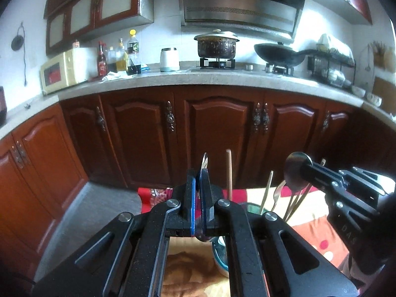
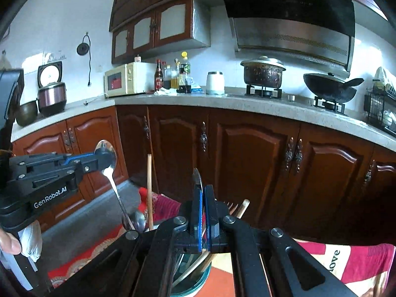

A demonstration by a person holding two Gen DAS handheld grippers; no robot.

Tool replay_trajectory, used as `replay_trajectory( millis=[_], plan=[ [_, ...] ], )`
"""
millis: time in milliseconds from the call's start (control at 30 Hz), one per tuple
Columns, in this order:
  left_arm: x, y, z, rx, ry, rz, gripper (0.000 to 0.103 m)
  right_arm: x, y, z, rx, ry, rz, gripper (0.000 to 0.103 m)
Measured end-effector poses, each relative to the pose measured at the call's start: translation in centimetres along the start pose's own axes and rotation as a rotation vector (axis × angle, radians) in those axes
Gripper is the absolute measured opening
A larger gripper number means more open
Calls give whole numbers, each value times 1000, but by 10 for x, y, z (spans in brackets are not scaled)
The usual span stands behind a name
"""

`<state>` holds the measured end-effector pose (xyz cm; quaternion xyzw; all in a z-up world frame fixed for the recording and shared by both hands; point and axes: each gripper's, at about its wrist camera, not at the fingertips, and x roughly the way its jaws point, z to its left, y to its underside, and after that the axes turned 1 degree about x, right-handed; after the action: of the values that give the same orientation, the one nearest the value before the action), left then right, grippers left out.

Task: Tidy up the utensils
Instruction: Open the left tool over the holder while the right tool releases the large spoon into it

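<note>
In the left wrist view, the left gripper (image 1: 199, 173) points ahead and a bit down, its jaws squeezed on a spoon (image 1: 204, 161) seen edge-on. The right gripper (image 1: 303, 170) reaches in from the right, its jaws clamped on another spoon (image 1: 294, 170) above the glass cup (image 1: 220, 259) of utensils.

Only the right wrist view shows the left spoon's whole bowl and handle, and a person's fingers (image 2: 8, 242) holding the left gripper.

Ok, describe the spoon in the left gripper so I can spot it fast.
In the right wrist view, find the glass jar of utensils on the red cloth. Left of it, the left gripper is shut on a steel spoon. Unlike the wooden chopstick beside it, it is shiny, bowl uppermost.
</note>
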<state>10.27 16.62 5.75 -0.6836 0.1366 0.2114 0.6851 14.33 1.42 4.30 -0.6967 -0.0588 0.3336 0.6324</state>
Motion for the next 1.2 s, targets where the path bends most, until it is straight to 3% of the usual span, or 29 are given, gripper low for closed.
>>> replay_trajectory(
  millis=[367, 700, 767, 833, 867, 900, 1133, 1200],
  plan=[
    [15, 33, -23, 27, 16, 63, 3, 1, 47, -8, 49, -40, 109, 2],
    [14, 35, -22, -26, 42, 95, 3, 8, 74, -26, 168, -63, 209, 3],
    [13, 35, -23, -33, 45, 106, 8, 7, 75, -28, 178, -61, 223, 7],
    [11, 36, -22, -40, 54, 115, 21, 4, 76, -29, 178, -59, 229, 17],
    [10, 36, -23, -39, 53, 114, 32, 3, 77, -29, 183, -59, 230, 28],
    [8, 37, -23, -36, 53, 109, 36, 1, 78, -30, 189, -61, 227, 30],
    [-5, 39, -21, -59, 62, 120, 36, -15, 77, -29, 205, -59, 215, 30],
    [-11, 41, -22, -58, 54, 116, 36, -20, 76, -29, 212, -57, 210, 35]
  ],
)
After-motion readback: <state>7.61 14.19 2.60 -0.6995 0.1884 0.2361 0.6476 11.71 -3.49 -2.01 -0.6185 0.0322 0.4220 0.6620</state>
